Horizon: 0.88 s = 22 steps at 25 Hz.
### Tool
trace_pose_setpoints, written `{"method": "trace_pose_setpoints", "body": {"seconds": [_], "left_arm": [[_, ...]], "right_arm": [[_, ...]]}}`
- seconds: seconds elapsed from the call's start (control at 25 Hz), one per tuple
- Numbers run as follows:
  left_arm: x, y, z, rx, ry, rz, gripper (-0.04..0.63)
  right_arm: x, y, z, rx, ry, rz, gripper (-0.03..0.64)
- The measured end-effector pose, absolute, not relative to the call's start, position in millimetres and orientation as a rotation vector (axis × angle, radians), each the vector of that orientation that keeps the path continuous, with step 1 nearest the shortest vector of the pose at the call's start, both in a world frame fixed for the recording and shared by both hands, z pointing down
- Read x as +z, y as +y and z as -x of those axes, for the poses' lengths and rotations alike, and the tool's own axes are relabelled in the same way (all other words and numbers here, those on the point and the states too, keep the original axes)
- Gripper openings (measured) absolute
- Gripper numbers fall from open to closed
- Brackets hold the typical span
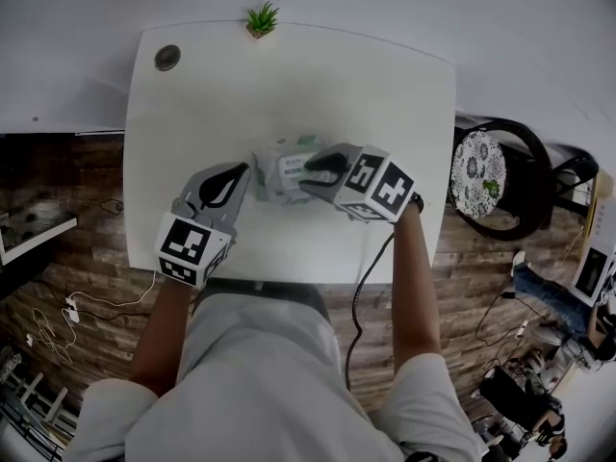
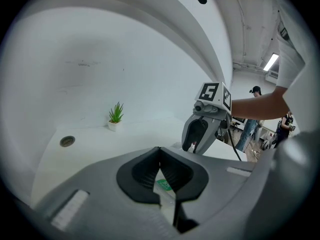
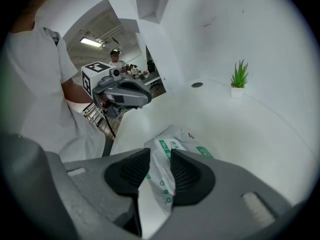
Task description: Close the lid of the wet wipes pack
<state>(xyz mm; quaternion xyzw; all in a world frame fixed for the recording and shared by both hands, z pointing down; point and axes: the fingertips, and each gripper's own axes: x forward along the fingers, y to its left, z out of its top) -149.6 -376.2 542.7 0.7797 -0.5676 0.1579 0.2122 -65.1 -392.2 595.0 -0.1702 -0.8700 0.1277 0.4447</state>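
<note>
The white and green wet wipes pack (image 1: 272, 169) lies in the middle of the white table (image 1: 289, 85). My left gripper (image 1: 244, 173) is at the pack's left edge. In the left gripper view its jaws (image 2: 160, 156) stand nearly together with a bit of the pack (image 2: 164, 185) pinched between them. My right gripper (image 1: 314, 166) comes over the pack from the right. Its jaws (image 3: 160, 156) are shut on the pack's thin lid flap (image 3: 161, 178), which lifts off the pack (image 3: 184, 140) towards the camera.
A small potted plant (image 1: 260, 19) stands at the table's far edge and a round grommet (image 1: 167, 58) sits at the far left corner. A black chair with a patterned cushion (image 1: 486, 173) stands right of the table. People stand in the background of both gripper views.
</note>
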Motion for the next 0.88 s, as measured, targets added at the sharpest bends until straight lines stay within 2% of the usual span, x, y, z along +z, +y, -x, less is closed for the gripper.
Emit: {"method": "trace_pose_setpoints", "body": {"seconds": [0.88], "left_arm": [[548.7,-370.4,144.7,0.444,-1.576,-2.153,0.000]], "right_arm": [[632.5,-374.4,57.0,0.285,-2.088,0.357,0.133]]}}
